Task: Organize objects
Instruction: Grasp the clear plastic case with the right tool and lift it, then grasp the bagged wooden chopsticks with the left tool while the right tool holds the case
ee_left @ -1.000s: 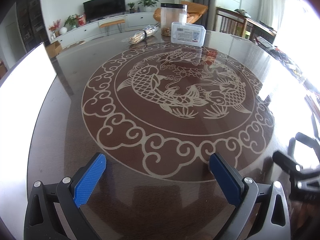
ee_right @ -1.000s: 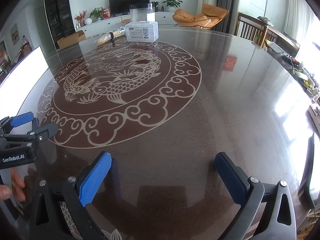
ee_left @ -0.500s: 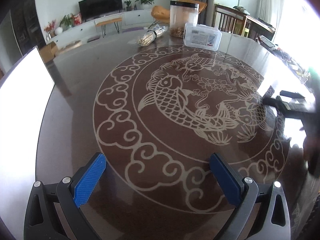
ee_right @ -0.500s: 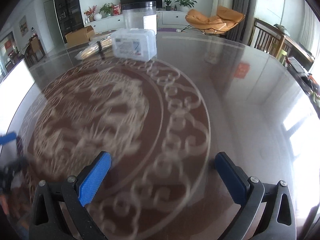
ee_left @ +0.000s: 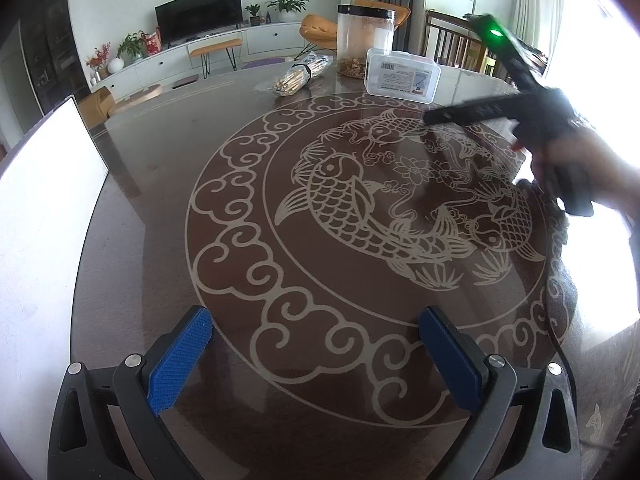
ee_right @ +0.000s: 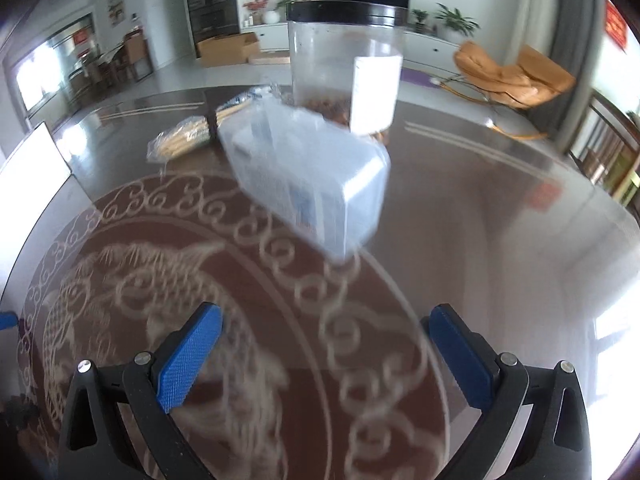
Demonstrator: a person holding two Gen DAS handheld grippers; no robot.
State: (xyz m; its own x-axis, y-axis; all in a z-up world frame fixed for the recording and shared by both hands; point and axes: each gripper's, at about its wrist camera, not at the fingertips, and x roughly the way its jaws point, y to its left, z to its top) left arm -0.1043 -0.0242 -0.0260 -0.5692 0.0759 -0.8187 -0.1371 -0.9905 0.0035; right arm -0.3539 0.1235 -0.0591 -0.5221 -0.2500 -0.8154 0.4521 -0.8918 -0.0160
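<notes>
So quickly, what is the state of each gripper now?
Left gripper: open, holding nothing.
Right gripper: open, holding nothing, pointed at the plastic box.

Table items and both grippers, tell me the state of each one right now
Left gripper: open, empty.
Right gripper: open, empty, facing the box.
Clear plastic box: lid closed, lying flat on the table.
Tall clear jar: upright, black lid on, nearly empty.
Bundle of sticks: wrapped in clear plastic, tied, lying flat.
</notes>
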